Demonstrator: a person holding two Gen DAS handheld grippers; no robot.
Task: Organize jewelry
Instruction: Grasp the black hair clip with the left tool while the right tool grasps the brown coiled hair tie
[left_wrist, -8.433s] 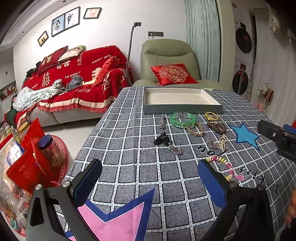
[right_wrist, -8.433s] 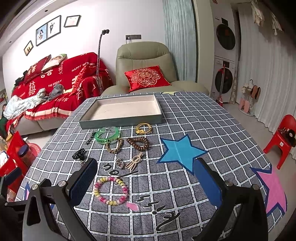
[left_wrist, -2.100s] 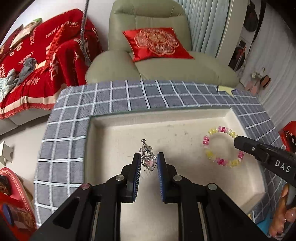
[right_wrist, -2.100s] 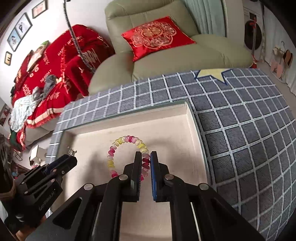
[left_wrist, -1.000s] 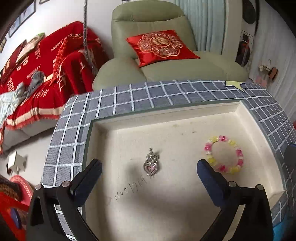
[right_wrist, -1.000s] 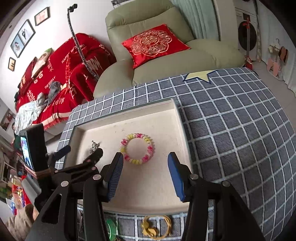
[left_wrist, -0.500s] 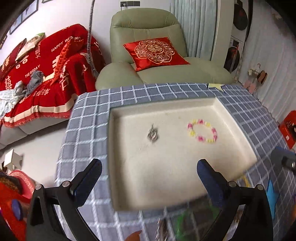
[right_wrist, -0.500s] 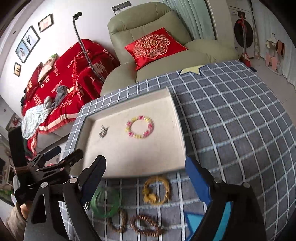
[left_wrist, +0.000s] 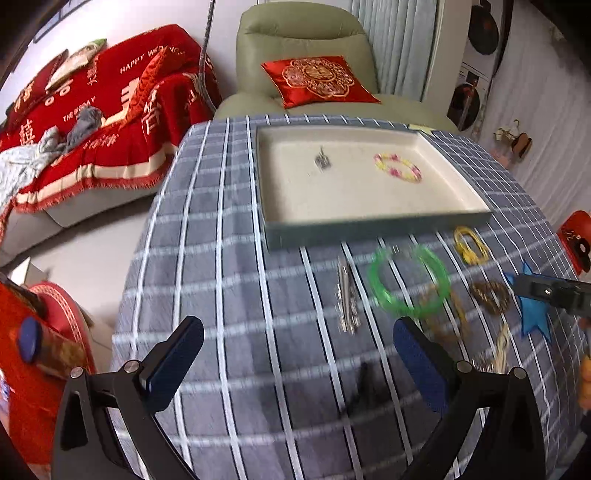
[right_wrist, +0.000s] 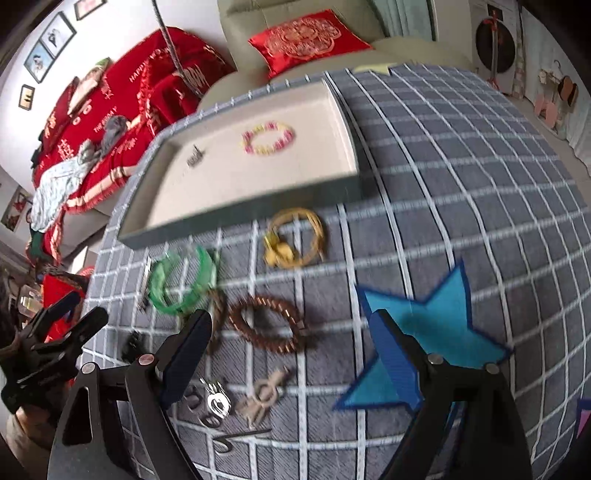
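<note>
Table: the grey checked cloth (left_wrist: 221, 280) covers the whole top; its left edge curves off toward the floor and a red sofa (left_wrist: 92, 122) beyond.
Armchair: a green armchair (left_wrist: 306, 55) with a red cushion stands just past the far edge.
Tray: the shallow tray (left_wrist: 369, 225) sits at the far middle of the cloth, its near wall facing both grippers.
In the tray: a pink and yellow bead bracelet (left_wrist: 397, 168) lies right of a small silver pendant (left_wrist: 322, 159), the two well apart.
On the cloth: just in front of the tray lie a green bangle (left_wrist: 408, 282), a gold bracelet (right_wrist: 295, 236), a brown bead bracelet (right_wrist: 267, 328), a silver clip (left_wrist: 345, 299) and a beige charm (right_wrist: 262, 398).
Left gripper: the left gripper (left_wrist: 295, 365) is released, jaws wide, nothing between them; bare cloth lies under it.
Right gripper: the right gripper (right_wrist: 295, 354) has just been opening and is released, above the brown bead bracelet without touching it.
Open room: the right side of the cloth is free but for a blue star patch (right_wrist: 424, 332).
Hard to make out: motion blur smears the pieces; a dark object (left_wrist: 364, 384) near the left gripper cannot be identified.
</note>
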